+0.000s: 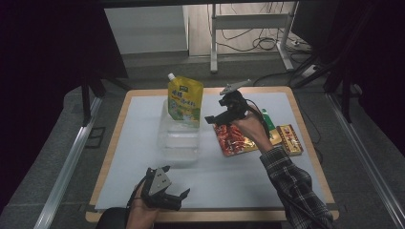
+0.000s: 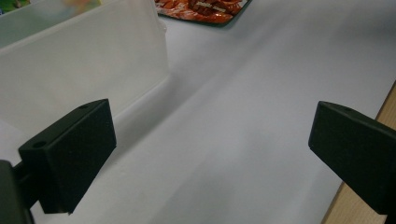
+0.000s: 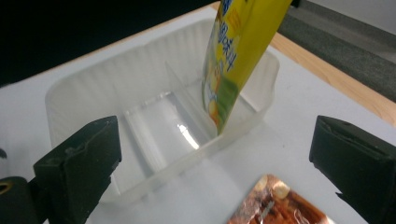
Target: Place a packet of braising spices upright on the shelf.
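My left gripper [image 1: 174, 196] sits low at the near edge of the sheet [image 1: 143, 157], jaws wide apart with nothing between them; in the left gripper view they frame bare white sheet, with the tray's [image 2: 84, 65] frosted wall just ahead on one side and the wooden table [image 2: 386, 107] edge on the other. The clear tray [image 1: 179, 143] lies mid-table, split by a divider. The yellow pouch [image 1: 185, 100] stands upright in its far compartment, white cap up, leaning on the far wall; the right gripper view shows the pouch [image 3: 238, 60] with its bottom resting beside the divider, and the near compartment of the tray [image 3: 84, 93] empty. My right gripper [image 1: 213, 119] hangs above the table just right of the tray, jaws spread wide, not touching the pouch. Below it lies the red snack pack [image 1: 234, 139], flat on the sheet. Right of that: a green tube [image 1: 268, 119], partly hidden by my hand, and a gold-red box [image 1: 290, 139], side by side.
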The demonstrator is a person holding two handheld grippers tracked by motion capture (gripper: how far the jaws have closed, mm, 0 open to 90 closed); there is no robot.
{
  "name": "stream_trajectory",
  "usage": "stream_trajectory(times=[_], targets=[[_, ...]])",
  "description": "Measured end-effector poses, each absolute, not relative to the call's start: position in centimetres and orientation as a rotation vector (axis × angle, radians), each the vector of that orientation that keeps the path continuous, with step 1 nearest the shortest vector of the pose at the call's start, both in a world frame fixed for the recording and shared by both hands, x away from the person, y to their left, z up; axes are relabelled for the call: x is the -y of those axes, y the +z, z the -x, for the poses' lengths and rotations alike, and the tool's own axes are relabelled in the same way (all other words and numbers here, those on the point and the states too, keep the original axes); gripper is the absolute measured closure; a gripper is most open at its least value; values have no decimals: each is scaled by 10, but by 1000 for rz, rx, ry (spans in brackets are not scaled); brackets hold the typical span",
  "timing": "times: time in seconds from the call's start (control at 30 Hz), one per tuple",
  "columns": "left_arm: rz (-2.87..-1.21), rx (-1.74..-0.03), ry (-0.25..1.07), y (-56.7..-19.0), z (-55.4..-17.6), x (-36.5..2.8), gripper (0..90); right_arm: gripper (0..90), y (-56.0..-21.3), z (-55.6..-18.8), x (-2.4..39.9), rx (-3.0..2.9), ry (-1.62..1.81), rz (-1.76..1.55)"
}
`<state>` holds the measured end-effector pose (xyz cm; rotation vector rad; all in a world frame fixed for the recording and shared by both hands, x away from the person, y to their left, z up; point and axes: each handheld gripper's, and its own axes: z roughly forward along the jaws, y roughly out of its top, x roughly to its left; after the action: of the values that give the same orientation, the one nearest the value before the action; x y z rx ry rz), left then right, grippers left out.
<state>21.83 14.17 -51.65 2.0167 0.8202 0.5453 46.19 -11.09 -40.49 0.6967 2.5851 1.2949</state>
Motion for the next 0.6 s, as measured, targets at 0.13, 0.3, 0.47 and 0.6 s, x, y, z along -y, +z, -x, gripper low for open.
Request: stream_trajectory(times=[0.13,0.3,0.47,0.6], targets=[[-2022,-818,545,-517,-219,-142,4,23,-411,-457,118,-2584,1267,-681],[-2019,-817,540,-517,-219,-142,4,22,-415,-452,127,-2580,1258,-685],[-2025,-813,539,-518,-219,-141,3,22,-419,-449,144,-2558,1243,-707],[-2029,-810,536,-518,-219,-141,3,22,-422,-448,158,-2539,1236,-738]])
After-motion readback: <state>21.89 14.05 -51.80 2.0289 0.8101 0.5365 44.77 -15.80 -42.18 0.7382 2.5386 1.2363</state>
